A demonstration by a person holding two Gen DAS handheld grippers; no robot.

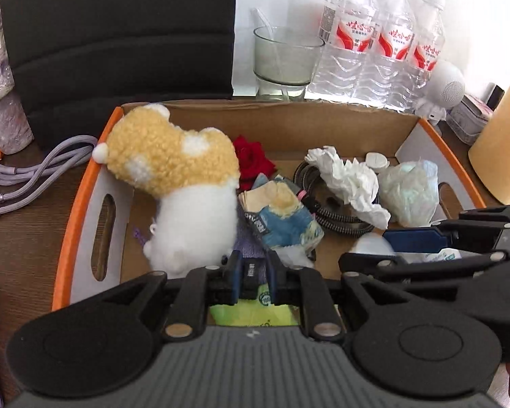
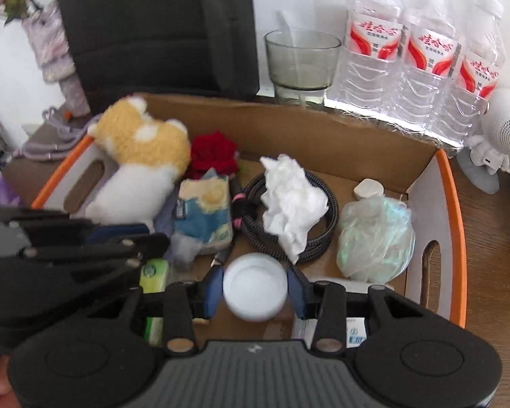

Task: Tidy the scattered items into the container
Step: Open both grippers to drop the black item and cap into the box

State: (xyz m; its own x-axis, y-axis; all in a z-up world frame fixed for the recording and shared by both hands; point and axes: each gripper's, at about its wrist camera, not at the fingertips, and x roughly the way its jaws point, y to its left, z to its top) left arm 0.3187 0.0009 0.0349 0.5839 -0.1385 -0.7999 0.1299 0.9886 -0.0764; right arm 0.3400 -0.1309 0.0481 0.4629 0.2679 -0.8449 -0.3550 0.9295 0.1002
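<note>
Both claws over the near edge of the cardboard box (image 2: 323,129) on the desk (image 2: 493,204). Right claw (image 2: 255,294) grasping a white round tub (image 2: 255,289) – poised to drop it in. Left claw (image 1: 251,277) clenched on a small dark object (image 1: 249,272), above the green packet (image 1: 251,312) – same intent, likely

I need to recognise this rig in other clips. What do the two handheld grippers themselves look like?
Both the left gripper and the right gripper look alike: a grey ribbed body with a small white mark, two round matte black discs, black linkage arms on silver rivets, and blue finger pads. No cables or sleeves show.
</note>
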